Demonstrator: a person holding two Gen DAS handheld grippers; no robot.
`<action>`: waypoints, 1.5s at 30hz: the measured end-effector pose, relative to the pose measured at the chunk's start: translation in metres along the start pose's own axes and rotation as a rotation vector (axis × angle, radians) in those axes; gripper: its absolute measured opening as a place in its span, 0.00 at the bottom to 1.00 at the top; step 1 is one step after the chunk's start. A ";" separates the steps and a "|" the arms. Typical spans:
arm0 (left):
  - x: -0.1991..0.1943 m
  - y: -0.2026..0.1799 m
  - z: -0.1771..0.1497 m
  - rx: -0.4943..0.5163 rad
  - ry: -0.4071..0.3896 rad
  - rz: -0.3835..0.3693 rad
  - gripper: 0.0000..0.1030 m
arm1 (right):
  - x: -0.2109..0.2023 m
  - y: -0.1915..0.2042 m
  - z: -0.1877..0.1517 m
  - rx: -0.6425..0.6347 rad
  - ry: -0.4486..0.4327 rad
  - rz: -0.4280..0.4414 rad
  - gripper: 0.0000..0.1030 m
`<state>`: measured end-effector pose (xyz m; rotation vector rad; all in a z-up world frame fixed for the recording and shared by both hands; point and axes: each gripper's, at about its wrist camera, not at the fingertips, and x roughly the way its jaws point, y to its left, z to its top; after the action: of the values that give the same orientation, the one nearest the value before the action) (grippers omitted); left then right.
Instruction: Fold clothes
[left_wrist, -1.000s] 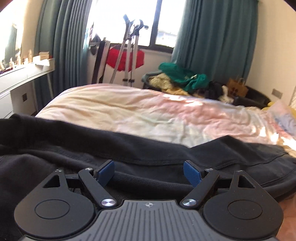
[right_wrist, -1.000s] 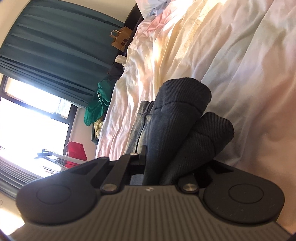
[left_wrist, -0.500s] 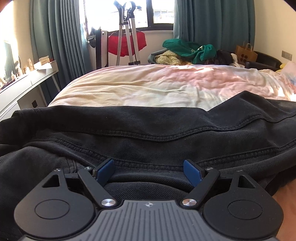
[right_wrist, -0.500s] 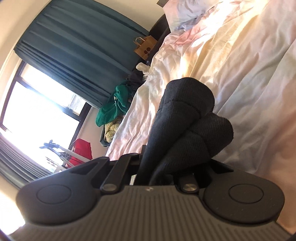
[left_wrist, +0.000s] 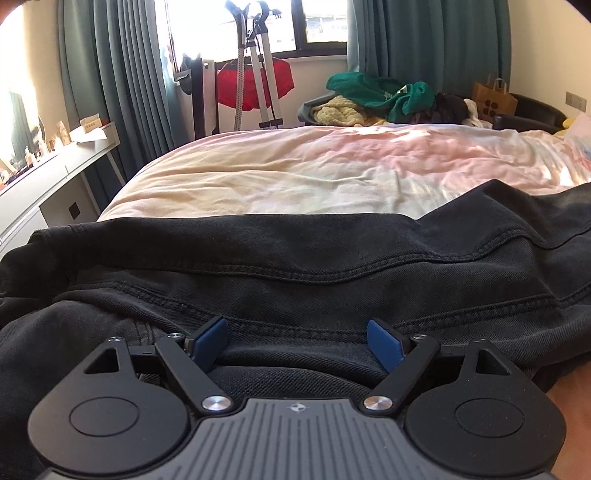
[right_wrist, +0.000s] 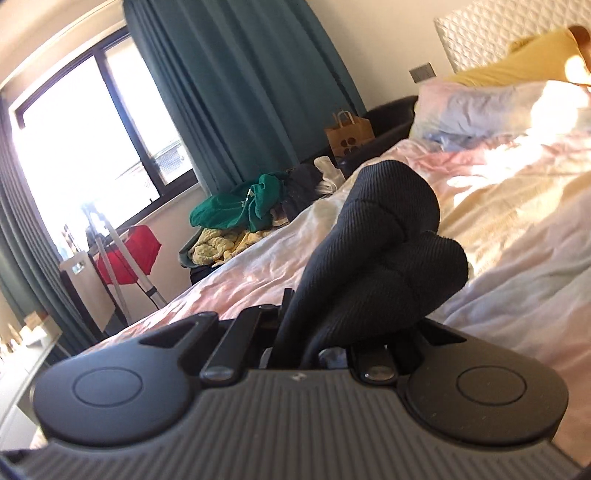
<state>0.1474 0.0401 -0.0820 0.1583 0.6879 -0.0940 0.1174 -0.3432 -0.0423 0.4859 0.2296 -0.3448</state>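
Black denim trousers (left_wrist: 295, 266) lie on the pale pink bed (left_wrist: 332, 173), stretched long from side to side. The left gripper (left_wrist: 297, 341) has its blue fingers (left_wrist: 208, 338) spread wide above them. The right gripper (right_wrist: 314, 332) pinches a bunched black ribbed cloth (right_wrist: 388, 251), poking up over the bed.

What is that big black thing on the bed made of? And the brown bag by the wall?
The black garment looks like denim: a faded, matte weave with thick double-stitched seams, so probably heavy cotton. The brown bag looks like kraft paper: flat, dull and stiff-sided, with thin looped handles and dark printed dots. The bedcover under the garment looks like soft, crinkled cloth, maybe cotton.
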 end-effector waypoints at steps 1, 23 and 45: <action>-0.002 0.003 0.002 -0.019 0.001 -0.011 0.82 | -0.003 0.013 0.001 -0.045 -0.010 0.001 0.11; -0.092 0.111 0.018 -0.411 -0.187 -0.085 0.85 | -0.049 0.268 -0.247 -1.065 0.098 0.351 0.12; -0.044 0.085 0.004 -0.397 -0.052 -0.295 0.85 | -0.100 0.195 -0.152 -0.623 0.340 0.561 0.80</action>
<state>0.1283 0.1248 -0.0410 -0.3268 0.6615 -0.2404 0.0785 -0.0799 -0.0628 -0.0259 0.4950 0.3620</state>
